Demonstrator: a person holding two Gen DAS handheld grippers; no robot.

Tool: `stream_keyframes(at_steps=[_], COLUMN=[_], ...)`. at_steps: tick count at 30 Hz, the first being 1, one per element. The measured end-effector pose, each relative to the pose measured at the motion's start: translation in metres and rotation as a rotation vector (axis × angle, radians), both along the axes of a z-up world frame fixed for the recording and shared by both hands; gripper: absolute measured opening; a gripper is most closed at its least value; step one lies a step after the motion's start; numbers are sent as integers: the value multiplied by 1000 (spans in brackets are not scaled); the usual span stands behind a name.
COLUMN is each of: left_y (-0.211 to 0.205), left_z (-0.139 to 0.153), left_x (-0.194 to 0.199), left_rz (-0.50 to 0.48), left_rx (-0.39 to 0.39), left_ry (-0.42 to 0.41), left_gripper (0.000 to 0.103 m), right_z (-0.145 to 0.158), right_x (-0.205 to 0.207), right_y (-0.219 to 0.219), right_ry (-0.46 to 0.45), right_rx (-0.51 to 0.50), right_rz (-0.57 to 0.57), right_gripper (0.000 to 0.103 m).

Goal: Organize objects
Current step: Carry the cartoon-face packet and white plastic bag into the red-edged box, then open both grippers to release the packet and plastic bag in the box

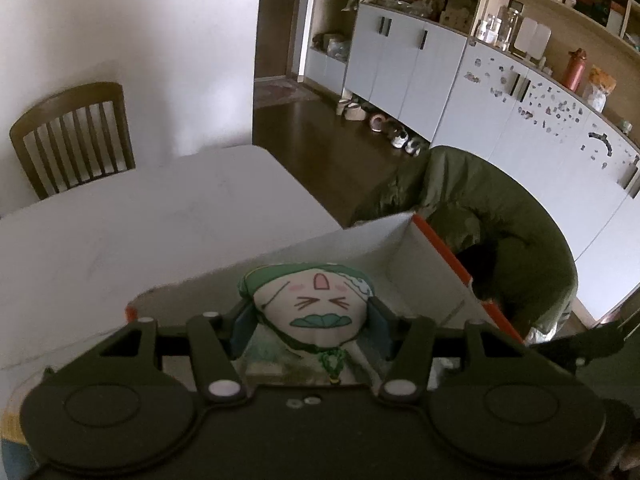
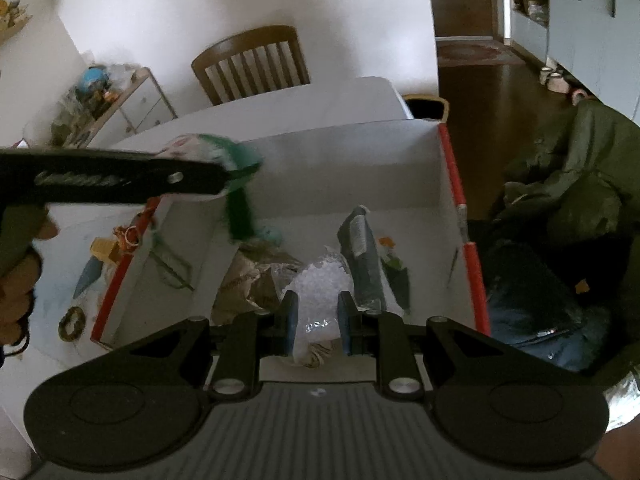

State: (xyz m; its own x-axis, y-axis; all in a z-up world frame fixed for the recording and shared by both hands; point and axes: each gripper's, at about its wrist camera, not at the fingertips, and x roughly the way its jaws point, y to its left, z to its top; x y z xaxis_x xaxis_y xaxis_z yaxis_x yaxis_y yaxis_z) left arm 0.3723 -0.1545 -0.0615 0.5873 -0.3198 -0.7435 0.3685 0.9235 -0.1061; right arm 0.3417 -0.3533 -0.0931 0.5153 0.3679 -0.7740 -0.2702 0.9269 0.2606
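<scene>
Table (image 1: 160, 208) white, wooden chair (image 1: 74, 136) behind, grey cabinets (image 1: 404, 64) beyond.

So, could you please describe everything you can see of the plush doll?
The plush doll is soft printed fabric: a white face with squinting eyes, pink cheeks, a teal mouth, a green cap and a green cord at the neck. The left gripper is shut on it, pads on both sides, holding it face-up above the open white box. The right wrist view shows green strands hanging below it.
</scene>
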Motion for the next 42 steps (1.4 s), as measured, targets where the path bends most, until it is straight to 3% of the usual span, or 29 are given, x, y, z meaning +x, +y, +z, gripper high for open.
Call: stream_keyframes(at_steps=[6,13,22,37,42], left_y=[-10,-12,-6,-8,-7], left_z=[-21,-55,-79,-79,-78], left_x=[17,29,38,41,38], left_rz=[-7,-8,-10,1,2], left_rx=[51,106,167,171,151], left_ry=[26,112,186,214,199], left_gripper=[57,57,57,66,74], right_z=[-9,-22,-30,-27,-22], right_x=[9,19,25,27,25], right_y=[10,17,26,29,27], right_ry=[17,47,61,41,41], right_rx=[-16,-35,-52,-68,-42], right_rz=[32,53,74,91,93], right_gripper=[21,21,21,21,21])
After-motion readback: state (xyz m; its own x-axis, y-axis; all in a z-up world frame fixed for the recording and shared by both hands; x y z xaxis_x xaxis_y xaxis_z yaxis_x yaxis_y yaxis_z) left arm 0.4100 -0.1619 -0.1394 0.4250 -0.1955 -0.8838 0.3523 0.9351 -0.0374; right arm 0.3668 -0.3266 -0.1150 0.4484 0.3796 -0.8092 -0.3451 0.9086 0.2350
